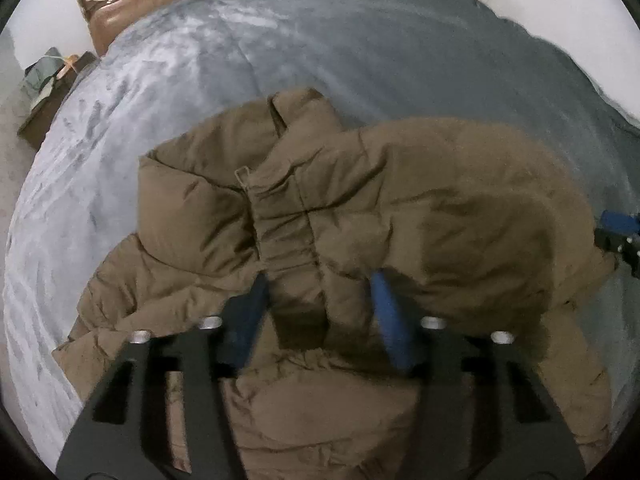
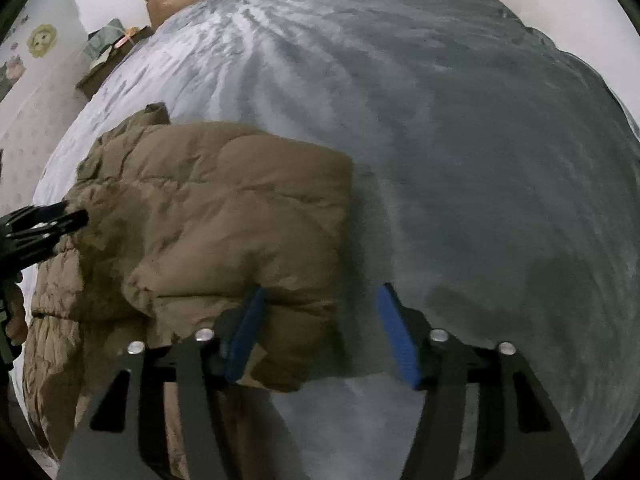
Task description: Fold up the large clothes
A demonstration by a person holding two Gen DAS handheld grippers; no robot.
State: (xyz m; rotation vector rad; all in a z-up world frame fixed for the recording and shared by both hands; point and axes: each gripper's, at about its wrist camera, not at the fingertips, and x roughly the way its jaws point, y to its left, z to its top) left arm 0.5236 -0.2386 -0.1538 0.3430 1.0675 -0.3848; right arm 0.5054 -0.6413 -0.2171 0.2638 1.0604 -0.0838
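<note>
Blue pads line both tools, and each tool stands wide with nothing pinched between its fingers. The left tool (image 1: 318,312) hangs directly over the brown puffer jacket (image 1: 340,240), its two pads straddling a raised ridge of quilted fabric that runs away from the camera toward the collar (image 1: 296,108). The right tool (image 2: 322,328) sits at the jacket's right-hand border: its left pad (image 2: 244,332) lies over the folded edge, while its right pad (image 2: 400,336) is over bare bedding. In the left wrist view the right tool shows as a blue and black shape at the far right, just beside the padded bulk.

The jacket lies partly folded on the bed, on a grey-blue blanket (image 2: 460,140), its long axis running from the near hem up to the collar. From the left tool it spreads to both sides; from the right tool it lies wholly to the left, with open blanket to the right. A brown headboard (image 1: 132,4) closes the far end of the bed.

For the next fold, I judge the left tool better placed for the middle ridge and the right tool nearer the outer edge; the thick padding would likely spring back unless pressed down.
</note>
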